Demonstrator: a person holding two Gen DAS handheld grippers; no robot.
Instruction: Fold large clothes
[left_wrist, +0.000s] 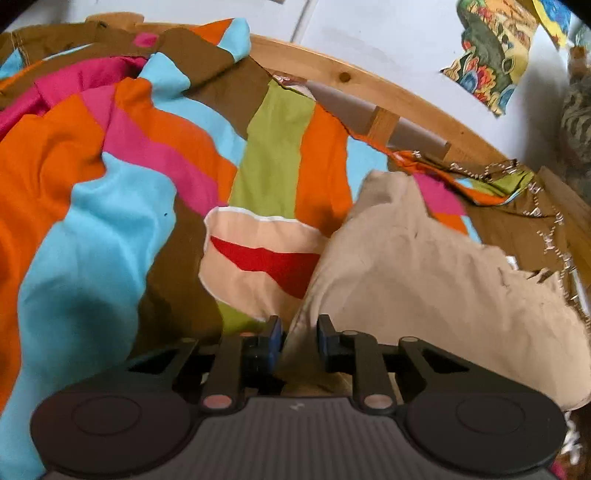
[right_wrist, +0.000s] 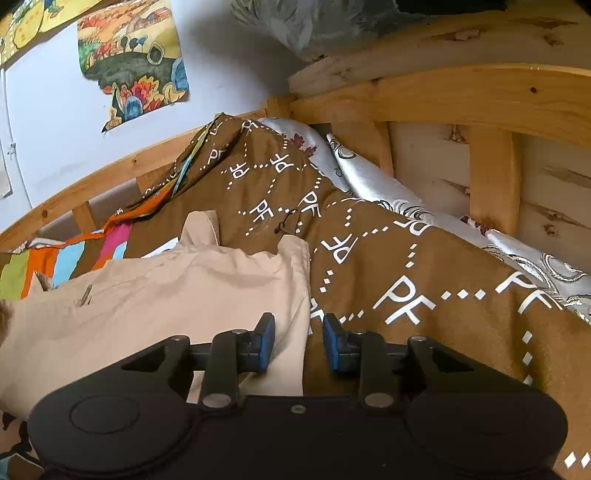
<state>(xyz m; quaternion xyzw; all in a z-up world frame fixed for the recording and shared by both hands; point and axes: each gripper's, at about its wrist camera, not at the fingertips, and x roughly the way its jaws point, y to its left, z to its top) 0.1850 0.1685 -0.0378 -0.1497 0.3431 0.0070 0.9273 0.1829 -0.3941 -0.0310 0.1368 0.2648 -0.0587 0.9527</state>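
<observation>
Your left gripper pinches the beige garment at 6 o'clock; your right gripper hangs open over its edge.

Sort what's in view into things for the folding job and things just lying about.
For the job:
beige garment
left tongs, fabric between the jaws
right tongs, straddling the garment's edge

Lying about:
striped bedspread
brown PF-print cover
silver pillow
wooden bed frame
wall poster
</observation>
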